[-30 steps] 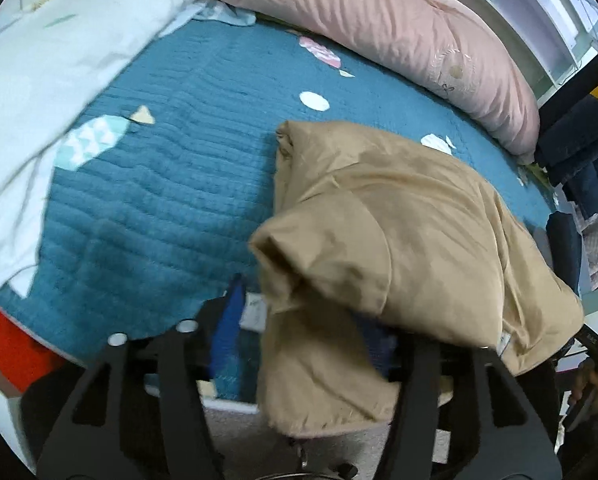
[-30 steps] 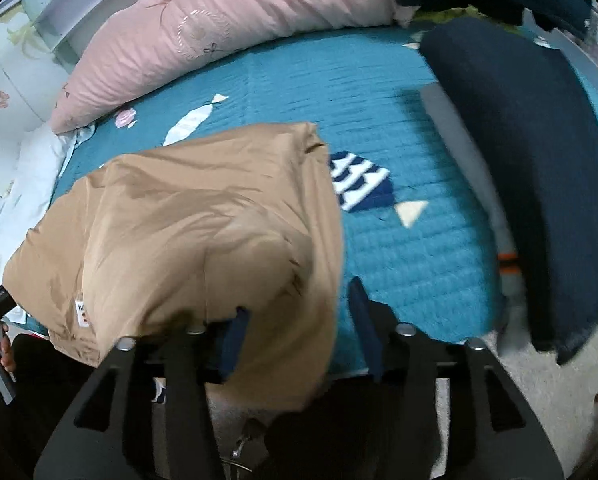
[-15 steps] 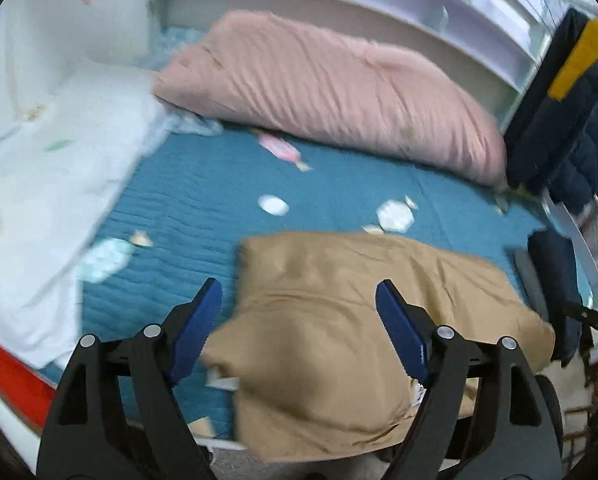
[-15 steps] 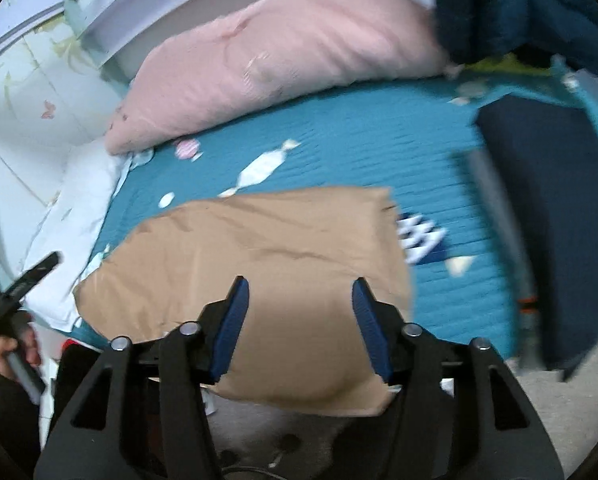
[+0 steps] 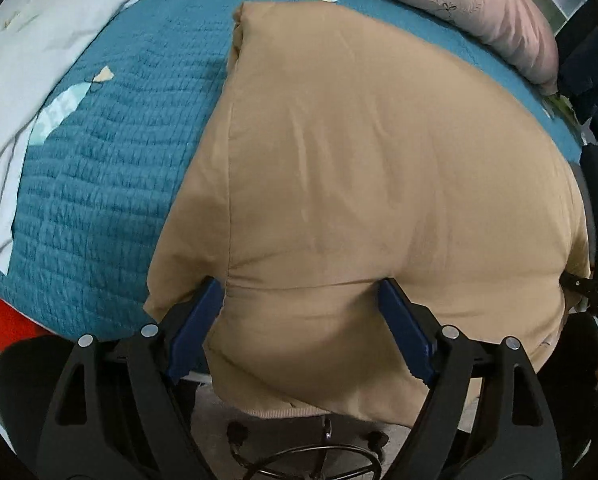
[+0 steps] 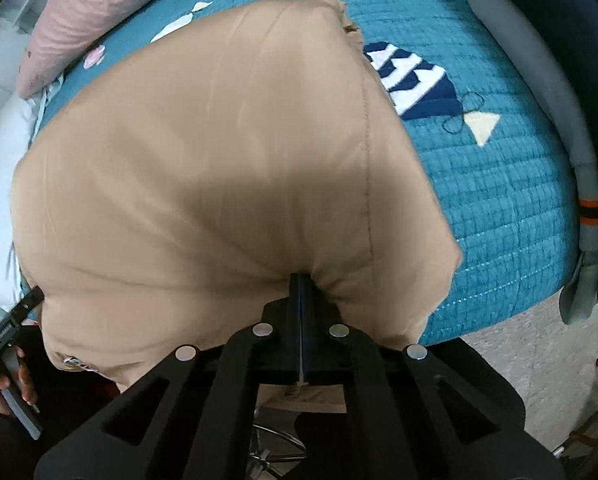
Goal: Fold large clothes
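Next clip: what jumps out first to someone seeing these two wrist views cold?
A puffy tan garment fills both views, folded over the near edge of a teal quilt. The right gripper is shut, pressed into its near hem; the left gripper stands wide open astride it.

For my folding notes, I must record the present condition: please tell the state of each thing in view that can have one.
Tan padded garment: folded, lying on the bed, near edge overhanging.
Left gripper: open, jaws astride the garment's near edge.
Right gripper: shut, tips pressed into the garment's edge; pinched fabric cannot be confirmed.
Teal quilted bedspread: spread flat.
Pink pillow: lying at the far edge.
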Available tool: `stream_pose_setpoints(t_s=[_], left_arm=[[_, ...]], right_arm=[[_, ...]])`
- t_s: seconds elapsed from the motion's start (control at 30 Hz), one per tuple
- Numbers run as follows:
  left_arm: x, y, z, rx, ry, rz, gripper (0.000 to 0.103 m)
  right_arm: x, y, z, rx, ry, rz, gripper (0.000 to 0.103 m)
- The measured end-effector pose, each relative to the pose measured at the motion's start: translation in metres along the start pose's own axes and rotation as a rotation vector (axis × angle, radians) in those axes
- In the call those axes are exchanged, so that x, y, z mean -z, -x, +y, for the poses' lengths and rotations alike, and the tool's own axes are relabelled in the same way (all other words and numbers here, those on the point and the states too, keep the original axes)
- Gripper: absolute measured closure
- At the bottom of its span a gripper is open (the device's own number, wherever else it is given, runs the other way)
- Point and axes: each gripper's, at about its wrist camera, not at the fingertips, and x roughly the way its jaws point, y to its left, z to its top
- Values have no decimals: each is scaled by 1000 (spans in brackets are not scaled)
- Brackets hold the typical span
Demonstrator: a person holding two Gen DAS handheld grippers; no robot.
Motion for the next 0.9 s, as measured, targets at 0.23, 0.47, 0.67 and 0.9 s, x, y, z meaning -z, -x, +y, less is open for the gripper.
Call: stream_pose_setpoints(t_s=[0.23,0.47,0.67,0.9], left_arm=[[-4,6,18,74,41,-32,20],[1,15,33,135,72,-59,20],[7,43,68,232,186,-135,20],[25,22,111,279,410,-3,20]], right_arm=[[16,61,89,-213,170,-127,98],[31,-19,152,-178,287,76,103],[33,-46,146,-173,256,95,103],[30,-51,147,-189,245,93,103]])
